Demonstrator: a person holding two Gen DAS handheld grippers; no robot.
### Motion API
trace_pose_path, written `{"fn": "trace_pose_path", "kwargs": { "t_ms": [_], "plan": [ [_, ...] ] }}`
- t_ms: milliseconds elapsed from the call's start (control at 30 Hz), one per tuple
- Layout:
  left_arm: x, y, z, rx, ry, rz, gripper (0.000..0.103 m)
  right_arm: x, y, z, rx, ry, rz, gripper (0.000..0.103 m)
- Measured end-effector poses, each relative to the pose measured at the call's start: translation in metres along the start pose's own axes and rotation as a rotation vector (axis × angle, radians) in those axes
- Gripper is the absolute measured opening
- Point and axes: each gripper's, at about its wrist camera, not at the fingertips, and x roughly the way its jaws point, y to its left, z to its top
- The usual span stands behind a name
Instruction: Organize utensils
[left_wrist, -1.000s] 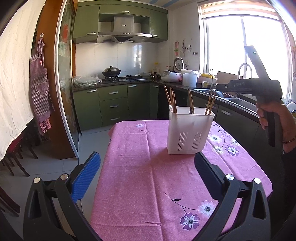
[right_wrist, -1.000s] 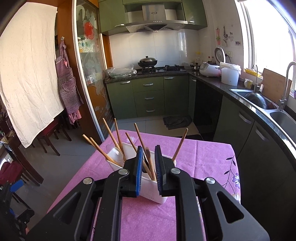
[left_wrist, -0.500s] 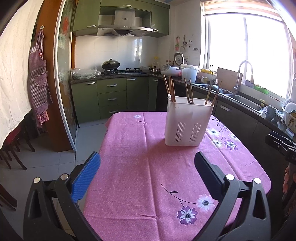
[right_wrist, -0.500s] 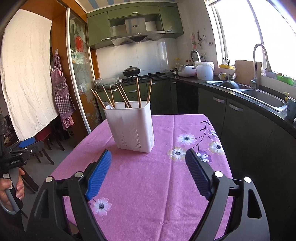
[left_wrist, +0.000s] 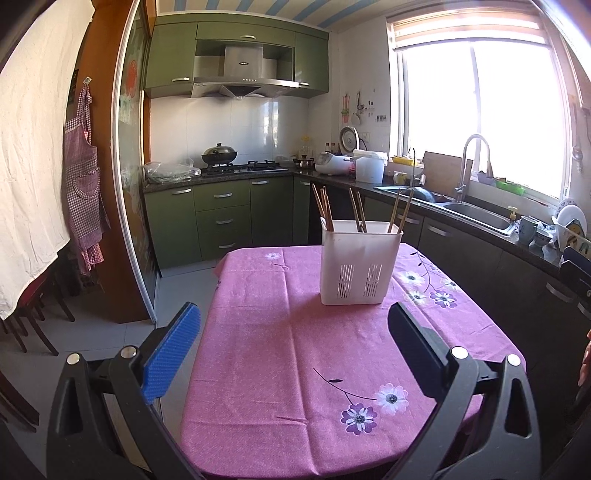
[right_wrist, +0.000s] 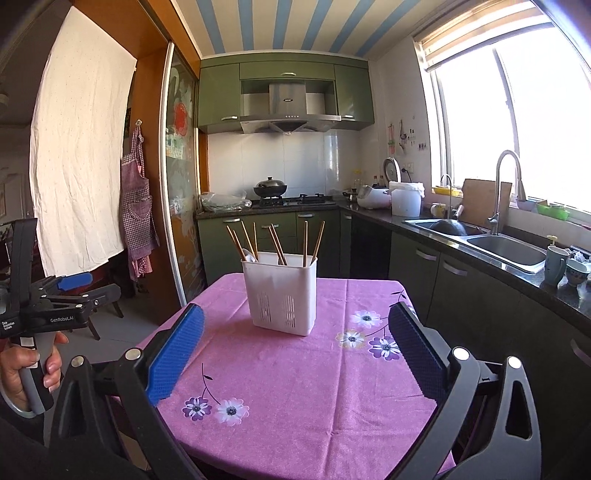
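1. The white plastic slotted utensil holder stands upright on the table under the pink flowered tablecloth, toward its far end. It is straight ahead of both tongs and well apart from each.
2. Its load is brown wooden chopsticks. They stand on end and fan slightly outward above the rim, so their long axis runs near vertical. The holder's broad slotted face is turned toward you.
3. Your right gripper sits over the near half of the cloth, its jaws opening to a wide spread with nothing between the pads. By my reading it is a little nearer the holder than the other.
4. Your left gripper hangs at the near left edge of the table, jaws spread wide and empty. From the right camera you see your left hand wrapped on its handle, off the table's left side.
5. Against a second ago: your right tongs were pressed close together directly over the holder's rim among the chopsticks. Now they are drawn back and apart, and the last chopstick stays in the holder. No loose utensil shows on the cloth, so the sorting looks finished.
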Motion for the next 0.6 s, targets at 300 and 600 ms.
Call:
{"fn": "trace_pose_path", "kwargs": {
  "t_ms": [300,600],
  "plan": [
    [-0.021,0.004,-0.002,-0.009,-0.023,0.002,0.097,-0.009,0.004,0.002,0.003,0.005,-0.015,0.098],
    [-0.025,-0.004,0.000,0.019,-0.029,-0.008,0.097,-0.007,0.004,0.002,0.009,0.015,-0.007,0.098]
  ]
}}
